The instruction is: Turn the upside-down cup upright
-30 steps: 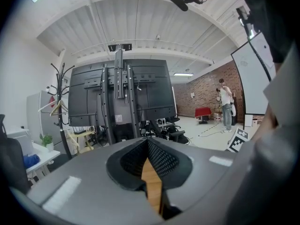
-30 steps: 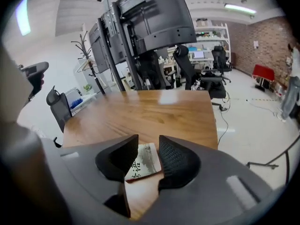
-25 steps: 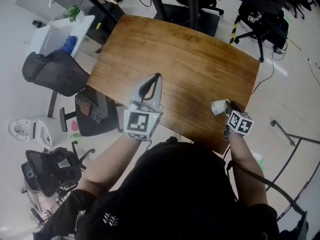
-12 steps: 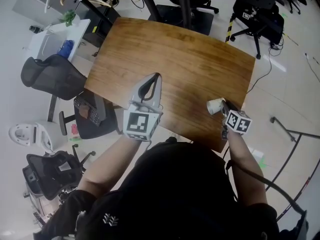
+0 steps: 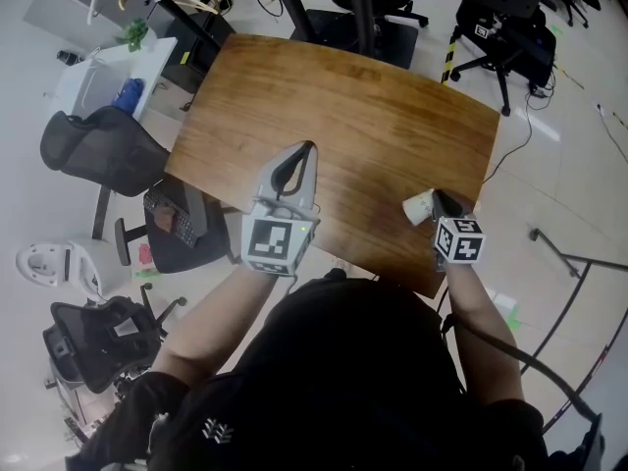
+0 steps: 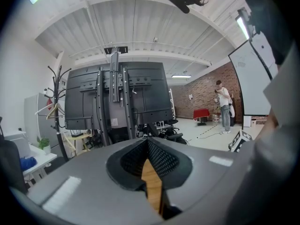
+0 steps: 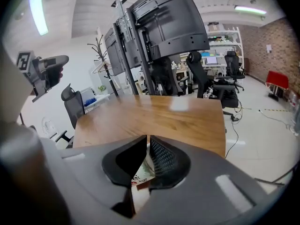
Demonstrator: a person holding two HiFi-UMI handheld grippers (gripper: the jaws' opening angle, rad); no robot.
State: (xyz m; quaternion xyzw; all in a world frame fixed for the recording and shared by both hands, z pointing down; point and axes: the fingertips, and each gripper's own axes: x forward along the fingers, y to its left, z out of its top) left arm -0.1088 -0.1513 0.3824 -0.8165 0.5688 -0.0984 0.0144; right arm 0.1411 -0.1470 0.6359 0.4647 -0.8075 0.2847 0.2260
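Hard to read: in the right gripper view the cup [image 7: 139, 175] is mostly buried behind the jaw housings. Only a strip of white paper wall with red print shows in the slot. Head view has it small and partly covered by the right gripper [image 5: 438, 202]. It looks tipped on its side, but I can't tell which way the mouth faces or whether it touches the table [image 5: 343, 106]. The table's near edge is cut off by the person's black top [image 5: 343, 361]. The left gripper view gives just a sliver of tabletop through the gap below the jaw tips.

right gripper: jaws closing, nearly together, pinching the cup's thin wall between the pads [image 7: 165, 159]. Cup is at the table's near right corner, just inside the edge.

left gripper [image 5: 309, 151]: jaws pressed together at the tips, nothing between them. It's over the table's near edge, left of centre, well apart from the cup.

Materials: table is glossy brown wood grain, rectangular with rounded corners. Cup is white paper, tapered. Jaws are dark grey plastic with curved housings, and the pads have a dimpled mesh texture.
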